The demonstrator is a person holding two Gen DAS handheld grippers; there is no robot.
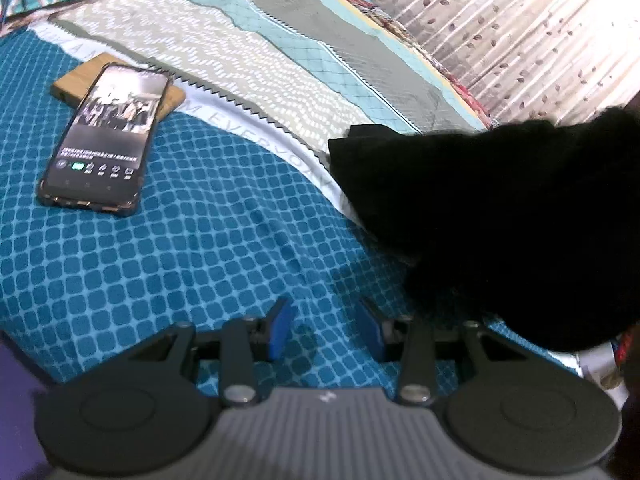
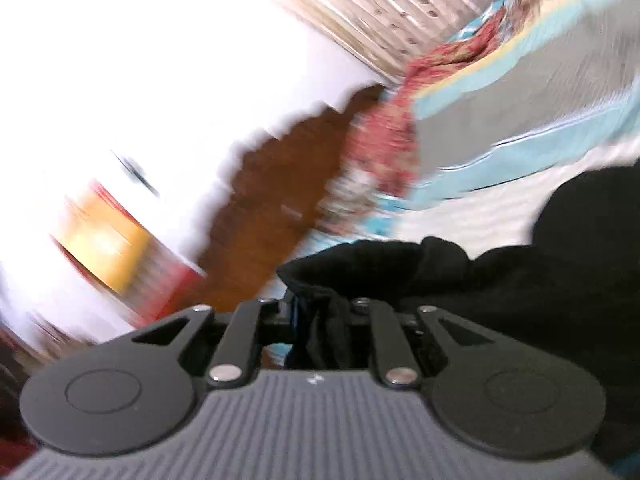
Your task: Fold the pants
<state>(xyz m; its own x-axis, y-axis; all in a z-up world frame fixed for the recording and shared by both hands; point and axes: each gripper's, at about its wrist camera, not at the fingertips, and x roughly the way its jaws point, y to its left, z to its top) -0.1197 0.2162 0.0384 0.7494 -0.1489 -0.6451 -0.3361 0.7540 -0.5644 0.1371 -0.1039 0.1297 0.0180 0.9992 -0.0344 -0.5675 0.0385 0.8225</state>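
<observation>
The black pants (image 1: 480, 220) lie in a bunched heap on the right of the teal checked bedspread (image 1: 180, 240). My left gripper (image 1: 326, 328) hovers over the bedspread just left of the heap, open, its blue pads (image 1: 280, 328) bare with nothing between them. In the blurred, tilted right wrist view the pants (image 2: 520, 280) fill the lower right, and a gathered fold of black cloth runs in between the fingers of my right gripper (image 2: 324, 320), which is shut on it. The cloth hides the right gripper's pads.
A phone (image 1: 104, 136) with a lit screen rests partly on a wooden block (image 1: 72, 84) at the left of the bed. A grey and teal patterned quilt (image 1: 240, 60) lies behind, a leaf-print curtain (image 1: 520, 40) beyond. A brown surface (image 2: 272, 200) shows past the bed's edge.
</observation>
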